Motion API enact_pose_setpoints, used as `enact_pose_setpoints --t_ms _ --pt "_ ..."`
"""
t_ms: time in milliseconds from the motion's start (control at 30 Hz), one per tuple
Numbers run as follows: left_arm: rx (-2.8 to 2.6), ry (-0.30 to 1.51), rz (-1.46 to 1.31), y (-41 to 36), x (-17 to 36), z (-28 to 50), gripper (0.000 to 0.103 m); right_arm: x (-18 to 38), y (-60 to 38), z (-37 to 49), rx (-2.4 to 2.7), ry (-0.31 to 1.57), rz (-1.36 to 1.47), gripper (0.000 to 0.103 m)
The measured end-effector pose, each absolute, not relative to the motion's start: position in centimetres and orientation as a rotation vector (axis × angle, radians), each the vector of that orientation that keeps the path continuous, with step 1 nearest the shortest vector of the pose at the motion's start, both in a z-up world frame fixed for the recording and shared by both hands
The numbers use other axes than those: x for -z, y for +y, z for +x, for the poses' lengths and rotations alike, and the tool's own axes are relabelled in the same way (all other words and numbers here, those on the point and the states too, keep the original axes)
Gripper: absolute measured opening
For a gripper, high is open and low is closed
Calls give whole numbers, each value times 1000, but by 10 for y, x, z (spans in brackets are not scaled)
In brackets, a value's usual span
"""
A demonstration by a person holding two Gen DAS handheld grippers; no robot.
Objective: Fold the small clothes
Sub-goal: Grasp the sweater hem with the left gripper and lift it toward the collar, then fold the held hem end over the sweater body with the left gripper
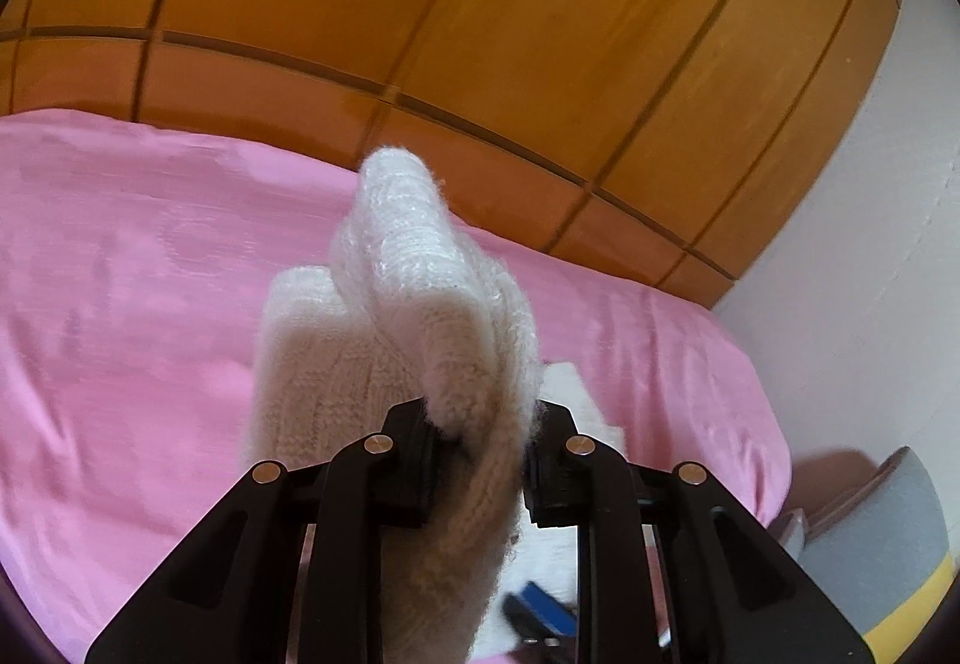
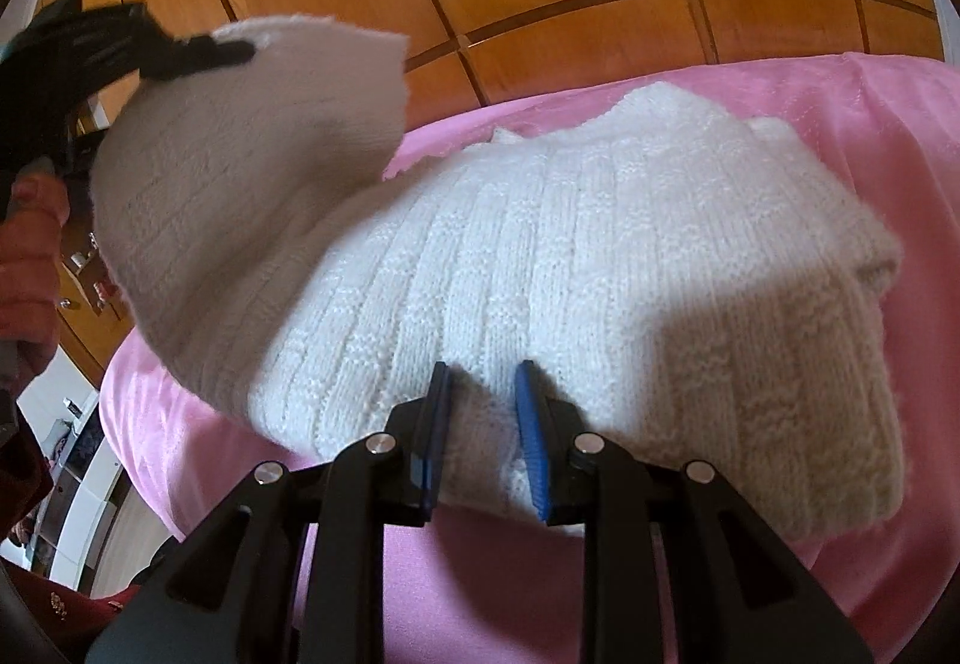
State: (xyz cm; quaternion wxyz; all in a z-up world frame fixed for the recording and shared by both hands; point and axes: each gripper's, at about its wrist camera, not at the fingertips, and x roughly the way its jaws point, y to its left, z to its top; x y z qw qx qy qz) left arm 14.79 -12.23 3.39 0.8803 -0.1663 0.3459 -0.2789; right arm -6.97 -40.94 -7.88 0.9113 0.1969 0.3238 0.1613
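While our right gripper point(image 2: 480, 424) sits nearest us, its blue pads point(image 2: 531, 424) pinched narrow on the near hem of the white knitted sweater point(image 2: 570, 244), we read that grip as an anchor: it pins the bottom edge so the body cannot slide as the other side is carried over. The garment lies across the pink bedspread point(image 2: 840, 544), its ribbed body running from our pads toward twelve o'clock, with one edge already turned under at three o'clock. Up at ten o'clock in the right wrist view our left gripper point(image 2: 204, 52) holds a flap of the knit lifted clear of the bed, the cloth hanging in a curve back down to the body. From the left wrist view we see that grip close up: the left gripper point(image 1: 480, 442) has its jaws nearly together, clamped on a doubled bunch of the sweater point(image 1: 408, 304), which stands up toward twelve o'clock in front of the lens. We judge this flap is a sleeve or side being brought across for the fold; it has to clear the body before we lay it down flat. Beyond the bedspread point(image 1: 150, 274), a wooden panelled headboard point(image 1: 480, 4) fills the far view from ten to two o'clock.
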Motion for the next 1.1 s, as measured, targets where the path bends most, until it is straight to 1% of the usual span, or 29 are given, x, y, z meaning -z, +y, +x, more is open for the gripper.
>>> enact_pose_setpoints --t_ms 200,433,833,933,1000,1100 --pt "688 727 -328 -157 -41 142 20 79 -424 -72 -354 658 430 22" --pt "745 756 -295 -189 -37 140 20 75 -439 -72 -356 670 506 23" --pt "748 796 -283 -203 -28 136 20 65 -458 -70 -340 707 543 23" --pt "750 800 -279 -207 -29 138 20 61 -464 -71 -327 708 558 26" --pt "753 801 -273 -209 -29 138 20 56 -473 -73 -313 692 583 35" --pt "757 813 -260 -214 -24 137 20 50 -484 -75 -279 675 586 36"
